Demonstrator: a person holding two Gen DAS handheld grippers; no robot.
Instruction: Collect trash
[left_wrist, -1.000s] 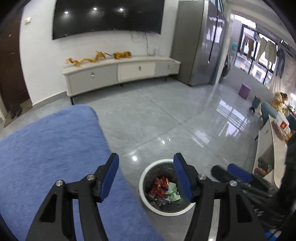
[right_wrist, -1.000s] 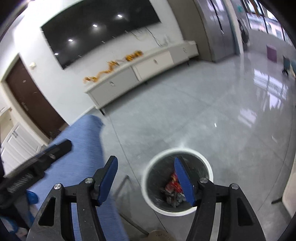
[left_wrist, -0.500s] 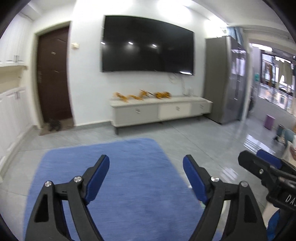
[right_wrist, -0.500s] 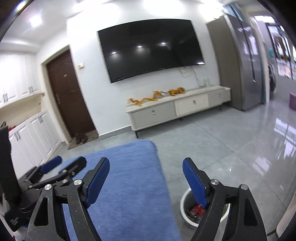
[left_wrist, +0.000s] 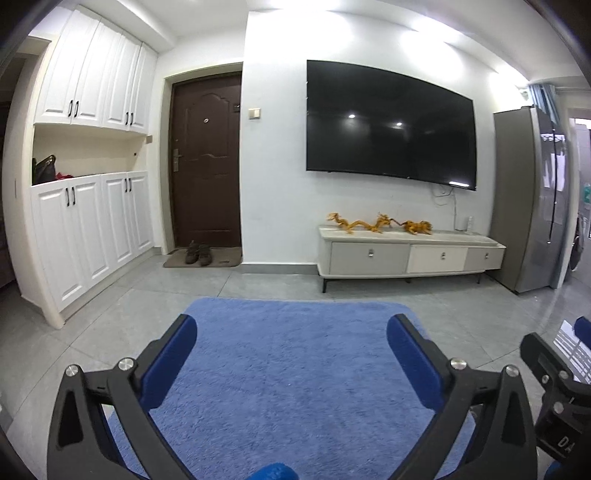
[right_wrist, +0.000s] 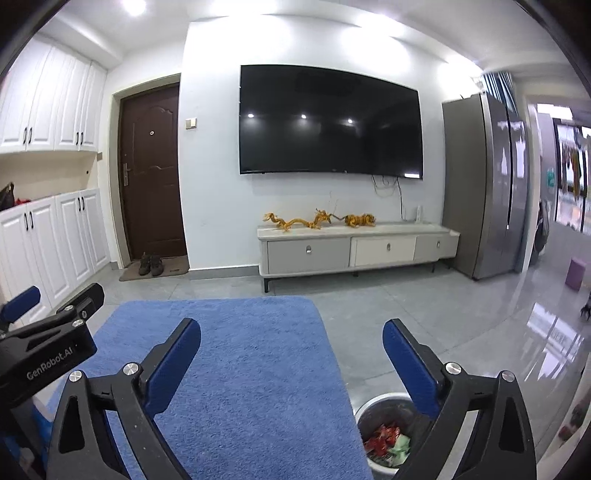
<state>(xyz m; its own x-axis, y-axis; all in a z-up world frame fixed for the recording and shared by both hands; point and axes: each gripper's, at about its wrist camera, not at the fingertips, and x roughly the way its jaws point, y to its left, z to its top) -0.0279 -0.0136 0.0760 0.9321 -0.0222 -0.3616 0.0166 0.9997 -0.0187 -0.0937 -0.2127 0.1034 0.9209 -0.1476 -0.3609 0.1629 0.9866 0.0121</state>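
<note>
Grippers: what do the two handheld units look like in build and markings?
Both the left gripper and right gripper have black angular linkage arms with silver bolts and blue padded fingers. The left unit's black body carries white "GenRobot.AI" lettering. No cables or sleeves show.

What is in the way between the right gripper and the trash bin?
Nothing visible. The right gripper is open and empty, and the trash bin sits on bare floor just below its right finger, beside the blue rug.
</note>
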